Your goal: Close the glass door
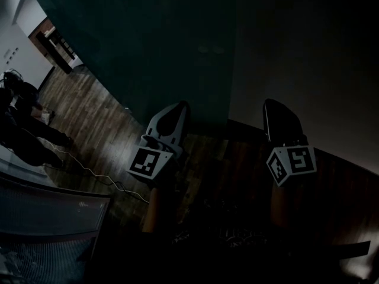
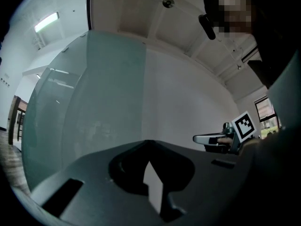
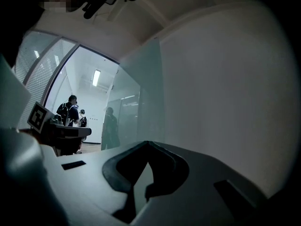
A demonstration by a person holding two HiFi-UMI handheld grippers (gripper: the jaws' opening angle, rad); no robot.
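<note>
Evidently for pushing rather than grasping, the left hand-held gripper [image 1: 176, 112] and right hand-held gripper [image 1: 273, 108] are held level and side by side, each with its jaws together on nothing. They aim at the tall frosted teal glass door [image 1: 172, 46] at upper centre of the head view. The door's long axis stands upright and its broad face is turned towards them.

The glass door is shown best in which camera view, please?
The left gripper view: the glass door is brightly lit there and fills the picture's left half. The right gripper view shows a narrower strip of it; the head view shows only a dark panel.
</note>
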